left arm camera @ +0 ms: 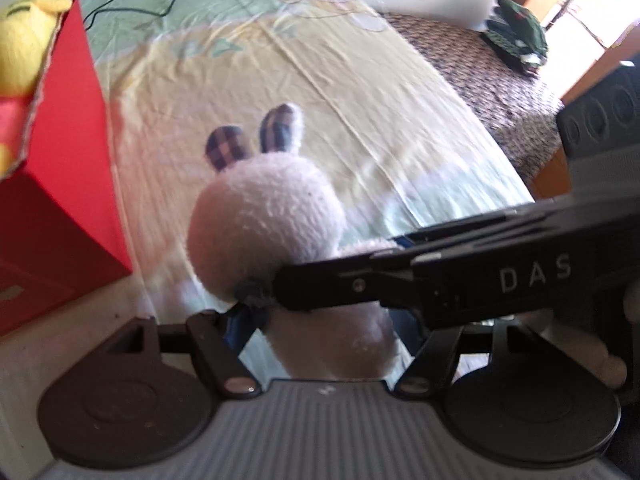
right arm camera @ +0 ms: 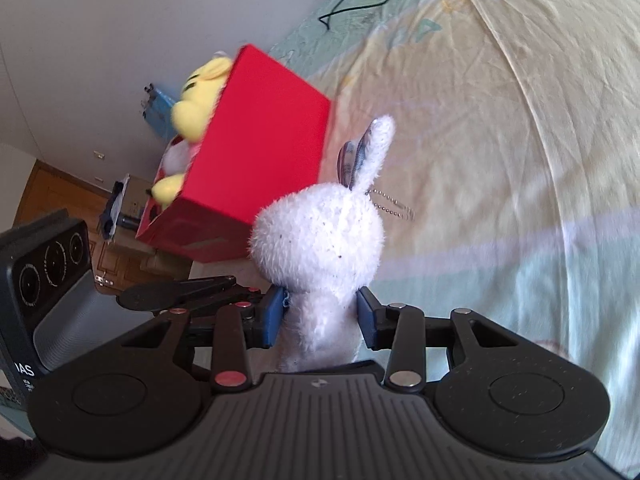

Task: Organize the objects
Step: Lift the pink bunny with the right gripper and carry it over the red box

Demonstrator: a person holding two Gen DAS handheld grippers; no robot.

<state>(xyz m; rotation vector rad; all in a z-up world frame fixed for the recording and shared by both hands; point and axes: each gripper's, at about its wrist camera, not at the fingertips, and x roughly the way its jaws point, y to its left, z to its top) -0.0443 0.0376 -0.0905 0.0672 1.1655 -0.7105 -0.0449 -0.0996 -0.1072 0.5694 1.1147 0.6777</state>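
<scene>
- Clearly, in the left wrist view, the white plush rabbit point(left arm camera: 272, 216) stands upright just in front of the camera, its long axis running from body up to the two checked ears.
- The right claw point(left arm camera: 260, 296) comes in from the right side and meets the rabbit at the neck, just under the round head.
- The left claw point(left arm camera: 320, 336) has its two fingers on either side of the rabbit's lower body; whether they press the plush or only stand beside it cannot be told from this view.
- The red box point(left arm camera: 68, 168) stands to the left on the bed sheet point(left arm camera: 360, 92), near the rabbit but apart from it, with a yellow plush toy point(left arm camera: 24, 40) looking out of its open top.
- In the right wrist view, the right claw point(right arm camera: 320, 312) is closed around the rabbit's narrow neck, with a blue pad point(right arm camera: 274, 314) pressed against each side of the fur.
- The rabbit hangs above the bed; a small ball chain point(right arm camera: 394, 204) dangles behind its head.
- The red box point(right arm camera: 256, 152) lies ahead and to the left of the claw, so the coming move probably goes that way, and the right hand is the one carrying.
- The rabbit is soft, fluffy and easily squeezed; the box looks like stiff, smooth cardboard with sharp edges, and the sheet is thin, wrinkled cloth.
</scene>
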